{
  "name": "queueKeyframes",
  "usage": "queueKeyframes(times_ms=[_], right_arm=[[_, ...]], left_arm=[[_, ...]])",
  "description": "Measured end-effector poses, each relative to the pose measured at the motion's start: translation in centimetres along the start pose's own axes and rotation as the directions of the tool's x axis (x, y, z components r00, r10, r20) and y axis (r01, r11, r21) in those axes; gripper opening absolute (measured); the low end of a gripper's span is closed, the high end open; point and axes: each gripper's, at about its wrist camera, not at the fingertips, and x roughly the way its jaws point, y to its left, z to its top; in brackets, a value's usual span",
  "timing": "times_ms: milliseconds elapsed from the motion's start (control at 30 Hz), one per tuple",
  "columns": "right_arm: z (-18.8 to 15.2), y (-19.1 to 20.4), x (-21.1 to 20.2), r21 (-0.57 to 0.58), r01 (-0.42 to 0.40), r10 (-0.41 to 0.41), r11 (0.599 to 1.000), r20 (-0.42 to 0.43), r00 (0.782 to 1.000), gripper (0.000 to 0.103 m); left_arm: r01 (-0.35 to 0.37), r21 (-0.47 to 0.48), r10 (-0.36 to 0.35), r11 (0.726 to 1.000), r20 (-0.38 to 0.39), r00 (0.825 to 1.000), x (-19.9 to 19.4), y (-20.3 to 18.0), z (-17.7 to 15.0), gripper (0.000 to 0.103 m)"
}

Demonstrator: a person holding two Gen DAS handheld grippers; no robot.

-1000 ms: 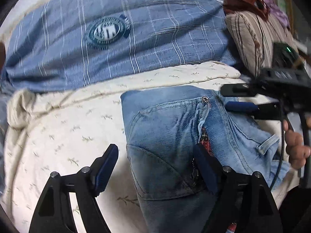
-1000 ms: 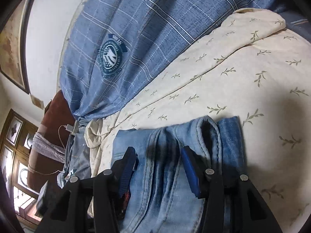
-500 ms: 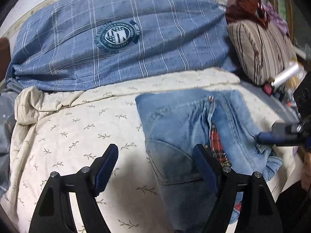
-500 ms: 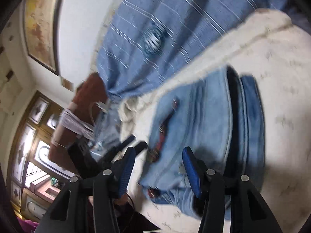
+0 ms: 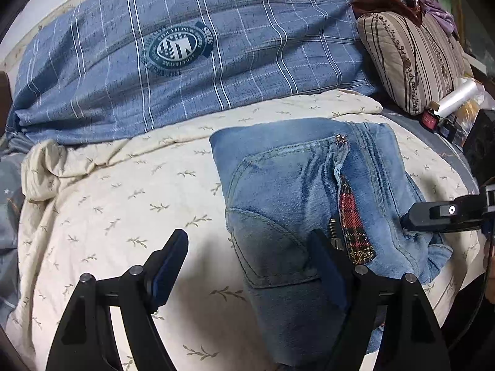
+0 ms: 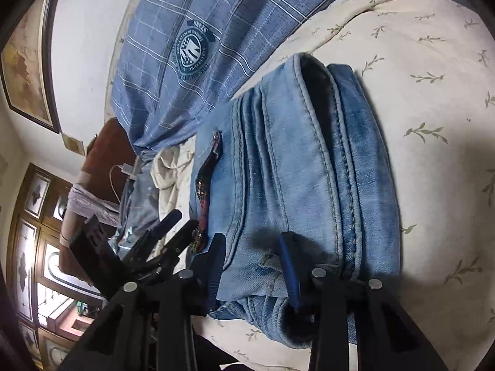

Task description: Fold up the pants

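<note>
Closing on the near edge of the folded jeans [image 6: 309, 167], the right gripper [image 6: 253, 266] sits nearest; the left gripper [image 5: 247, 259] hangs wide, empty, alongside.

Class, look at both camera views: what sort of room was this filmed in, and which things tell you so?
Most likely a bedroom. The jeans lie on a bed spread with a cream leaf-print quilt, a blue checked duvet is heaped behind it, and a striped pillow sits at the side.

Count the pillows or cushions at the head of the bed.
2: a blue plaid pillow lies across the head; a striped cushion stands to its right. Others may be hidden.
</note>
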Motion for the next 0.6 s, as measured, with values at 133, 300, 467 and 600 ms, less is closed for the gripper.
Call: queueKeyframes(times_ms=[133,300,467,600], right_arm=[[0.0,1.9,-1.2,-0.092,0.036,-0.03,0.995,0.066,0.997,0.039],[0.4,2.9,-2.1,-0.107,0.027,-0.012,0.994,0.143,0.99,0.042],[1.0,2.6,-1.3,-0.064,0.059,-0.048,0.996,0.165,0.985,0.047],[1.1,1.3,0.6,-0.004,0.133,-0.131,0.991,0.102,0.986,0.048]], left_arm=[[-0.015,-0.01,0.015,1.0,0.006,1.0,-0.5,-0.1,0.2,0.08],[-0.029,-0.049,0.03,0.998,0.017,0.999,-0.8,0.6,0.6,0.08],[-0.046,-0.084,0.047,0.995,0.01,0.999,-0.5,1.3,1.0,0.08],[-0.058,-0.094,0.055,0.994,-0.026,0.998,0.4,1.5,0.8,0.081]])
